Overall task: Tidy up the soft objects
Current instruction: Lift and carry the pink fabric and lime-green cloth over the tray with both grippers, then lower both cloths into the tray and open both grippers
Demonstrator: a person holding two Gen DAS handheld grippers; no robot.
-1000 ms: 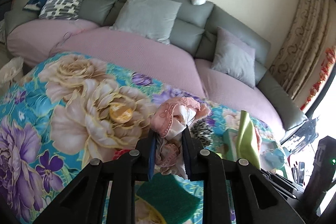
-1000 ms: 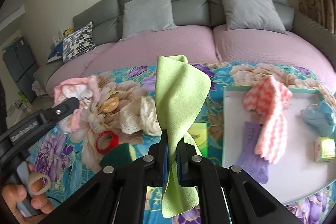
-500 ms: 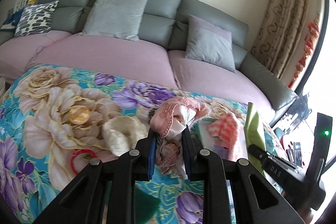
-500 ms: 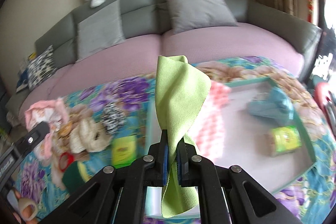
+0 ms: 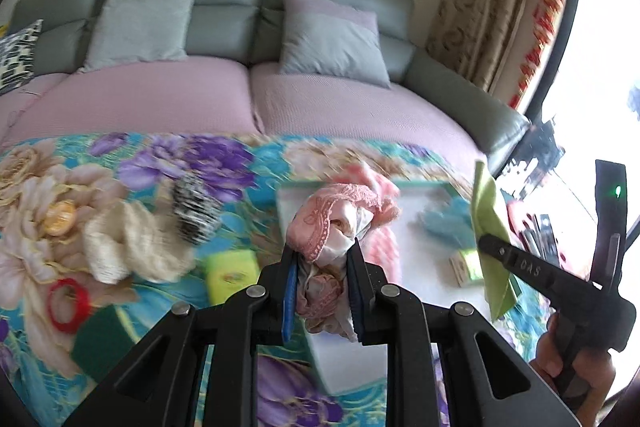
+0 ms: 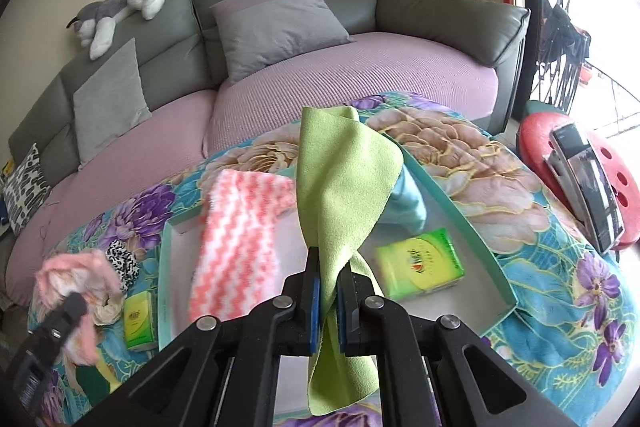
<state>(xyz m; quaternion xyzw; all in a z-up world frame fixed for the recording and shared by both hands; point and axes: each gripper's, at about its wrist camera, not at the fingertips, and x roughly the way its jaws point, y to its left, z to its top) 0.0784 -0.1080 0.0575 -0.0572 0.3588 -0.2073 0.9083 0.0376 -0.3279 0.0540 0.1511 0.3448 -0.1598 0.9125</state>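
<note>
My left gripper (image 5: pixel 322 259) is shut on a bunched pink lace cloth (image 5: pixel 332 223) and holds it above the near-left part of the white tray (image 5: pixel 424 267). My right gripper (image 6: pixel 329 263) is shut on a lime green cloth (image 6: pixel 344 179), hanging over the same tray (image 6: pixel 468 227). In the tray lie a pink-and-white zigzag towel (image 6: pixel 236 239), a light blue cloth (image 6: pixel 408 203) and a green tissue pack (image 6: pixel 420 263). In the left wrist view the right gripper (image 5: pixel 492 243) with the green cloth (image 5: pixel 490 227) appears at the right, a hand on its handle.
On the floral tablecloth (image 5: pixel 224 163) left of the tray lie a cream knitted piece (image 5: pixel 128 247), a black-and-white scrunchie (image 5: pixel 194 207), a red ring (image 5: pixel 66 301), a dark green sponge (image 5: pixel 104 343) and a second tissue pack (image 5: pixel 232 271). A sofa (image 6: pixel 280 75) stands behind; a red stool (image 6: pixel 580 171) at right.
Both grippers have swung to the right with their cloths, from over the loose items on the tablecloth to over the tray. Neither grip has changed.
</note>
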